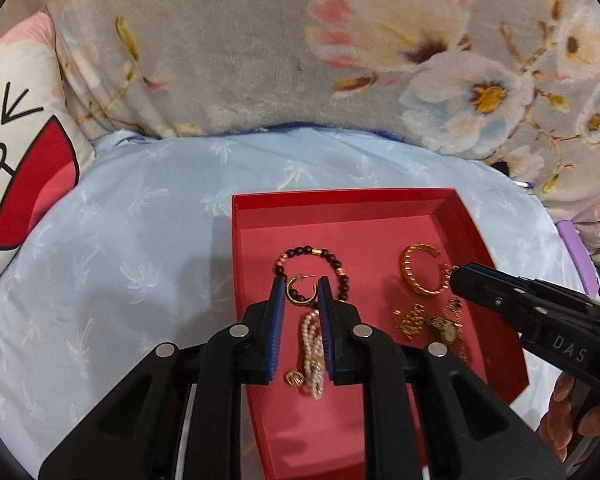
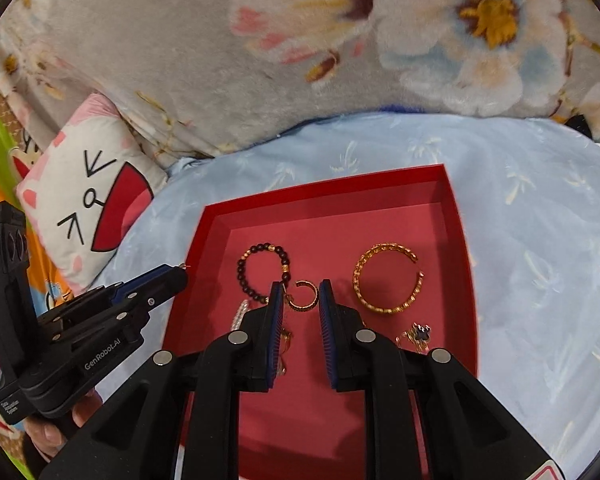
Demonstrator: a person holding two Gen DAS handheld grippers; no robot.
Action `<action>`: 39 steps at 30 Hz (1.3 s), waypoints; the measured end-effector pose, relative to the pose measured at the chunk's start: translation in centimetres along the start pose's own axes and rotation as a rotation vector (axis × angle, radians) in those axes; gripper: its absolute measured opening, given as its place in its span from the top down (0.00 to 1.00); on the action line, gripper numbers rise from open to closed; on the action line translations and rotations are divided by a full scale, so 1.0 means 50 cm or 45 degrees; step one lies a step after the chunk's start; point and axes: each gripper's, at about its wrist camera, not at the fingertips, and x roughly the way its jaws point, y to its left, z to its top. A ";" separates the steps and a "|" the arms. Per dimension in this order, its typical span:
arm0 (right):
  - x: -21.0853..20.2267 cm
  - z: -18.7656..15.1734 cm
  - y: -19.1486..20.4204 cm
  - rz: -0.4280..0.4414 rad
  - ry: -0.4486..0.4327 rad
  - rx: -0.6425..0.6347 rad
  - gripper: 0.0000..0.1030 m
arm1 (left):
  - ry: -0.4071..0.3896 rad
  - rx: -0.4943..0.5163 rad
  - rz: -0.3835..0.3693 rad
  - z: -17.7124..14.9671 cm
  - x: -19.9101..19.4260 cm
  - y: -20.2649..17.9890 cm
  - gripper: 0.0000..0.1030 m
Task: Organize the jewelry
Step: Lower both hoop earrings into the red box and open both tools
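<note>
Up close, the left gripper (image 1: 301,292) has its jaws nearly together, pinching a dark hoop earring (image 1: 300,302) by its sides. Same story for the right gripper (image 2: 299,294): a narrow gap, with a gold hoop earring (image 2: 304,305) caught between the pads. Both hang over the red box (image 1: 340,200) on the bed's blue sheet (image 1: 140,240). Inside it there's a pearl strand (image 1: 312,344) at 6 o'clock, a beaded bracelet (image 1: 312,251) at 11 and a gold bangle (image 2: 388,280) at 2. Beyond lies a floral blanket (image 1: 240,40).
</note>
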 end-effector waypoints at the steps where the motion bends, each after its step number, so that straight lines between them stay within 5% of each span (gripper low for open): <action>1: 0.017 0.005 0.000 -0.014 0.019 0.000 0.83 | 0.013 0.003 0.010 0.003 0.013 0.002 0.84; 16: 0.121 0.033 0.009 -0.111 0.107 -0.039 0.83 | 0.099 -0.028 0.033 0.024 0.088 0.026 0.84; 39: 0.017 -0.007 0.025 -0.142 -0.067 -0.095 0.72 | -0.082 0.033 0.144 -0.007 -0.016 0.002 0.68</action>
